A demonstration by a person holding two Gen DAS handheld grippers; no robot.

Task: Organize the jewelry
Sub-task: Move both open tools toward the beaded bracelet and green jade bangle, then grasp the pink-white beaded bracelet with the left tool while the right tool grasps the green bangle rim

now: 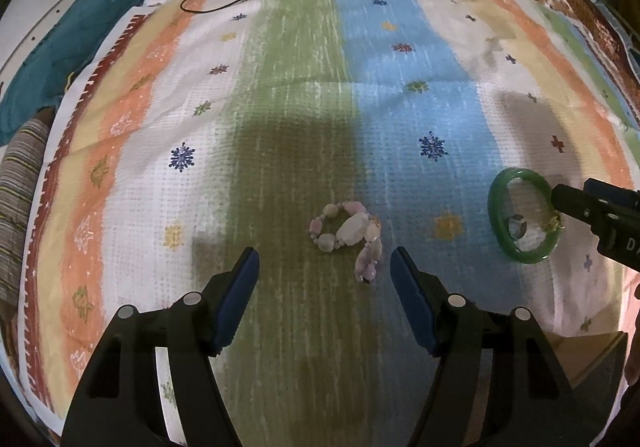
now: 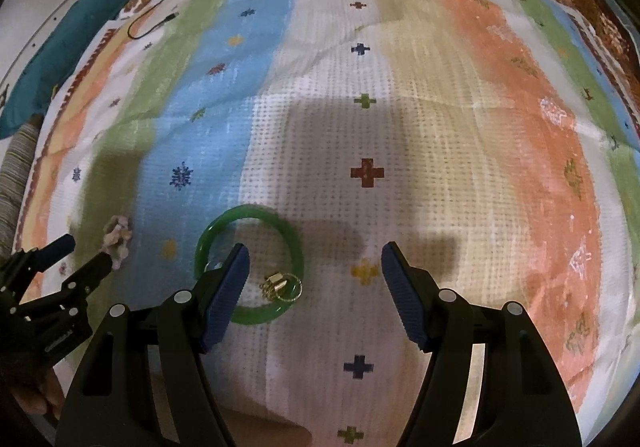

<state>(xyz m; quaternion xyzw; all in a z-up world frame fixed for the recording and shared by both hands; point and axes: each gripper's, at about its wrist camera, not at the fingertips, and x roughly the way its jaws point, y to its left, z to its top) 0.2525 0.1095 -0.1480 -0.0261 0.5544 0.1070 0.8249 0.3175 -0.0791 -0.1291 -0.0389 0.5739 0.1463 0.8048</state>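
Both sets of tongs point steeply down at a striped bedspread, each over its own piece of jewelry, which suggests that each hand takes one item.

The left tongs stand spread, with nothing between the pads. The pink beaded bracelet lies on the green stripe just ahead of the tips and slightly toward the right pad. It rests as a loose loop with a short tail trailing toward the camera, so its long axis runs roughly along the tongs' line of sight, across the gap. A closing move would need the tips lowered around it first.

The right tongs are likewise spread and hold nothing. The green bangle lies flat on the white stripe, left of the gap; the left pad overlaps its ring in this view. Being round, it has no marked long axis. Small gold pieces lie inside it, near its right rim, and a further small ring, partly hidden, near its left.
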